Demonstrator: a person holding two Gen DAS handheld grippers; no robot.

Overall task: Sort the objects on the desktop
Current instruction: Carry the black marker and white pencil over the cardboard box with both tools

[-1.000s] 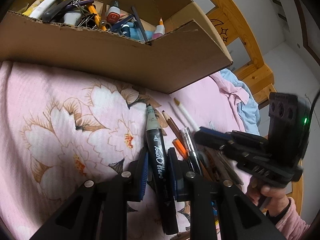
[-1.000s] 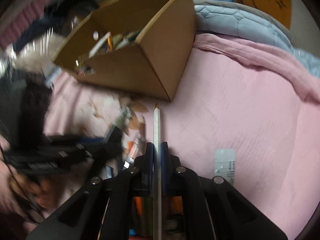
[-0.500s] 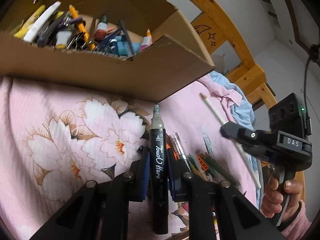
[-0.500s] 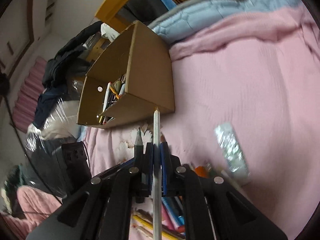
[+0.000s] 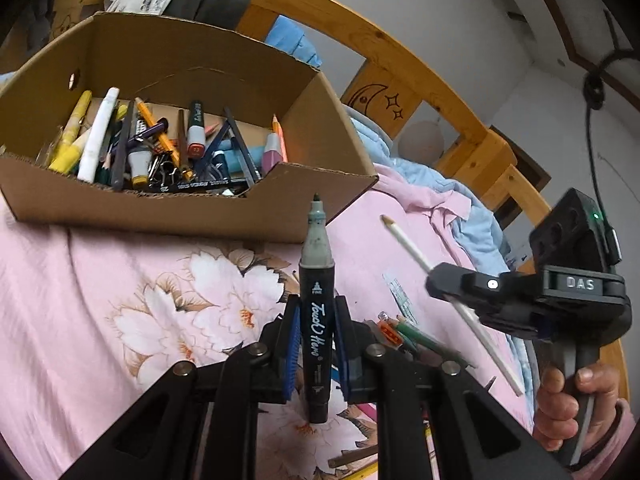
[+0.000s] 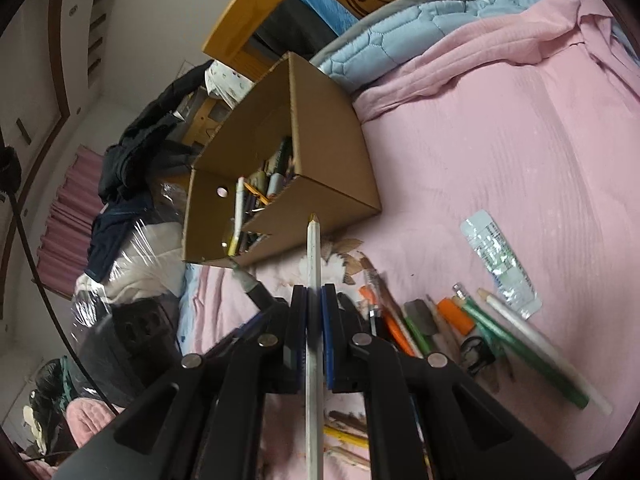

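Note:
My left gripper [image 5: 316, 320] is shut on a black Touch Hero marker [image 5: 317, 312] with a grey tip, held above the pink floral bedspread and pointing at the cardboard box [image 5: 192, 208]. The box holds several pens, pencils and markers [image 5: 160, 148]. My right gripper [image 6: 314, 304] is shut on a white pencil [image 6: 313, 264], also lifted and pointing at the box [image 6: 332, 184]. In the left wrist view the right gripper [image 5: 452, 284] shows at the right with the white pencil [image 5: 412, 252].
Several loose pencils and pens [image 6: 460, 320] lie on the pink bedspread [image 6: 480, 140] with a clear plastic wrapper [image 6: 498, 260]. A wooden bed frame [image 5: 400, 60] and a blue quilt [image 6: 420, 12] lie behind the box. Dark clothes [image 6: 136, 152] pile at the left.
Both grippers have risen from the bedspread with their items. The box interior has come into fuller view, and the right gripper has moved up and away from the pencil pile.

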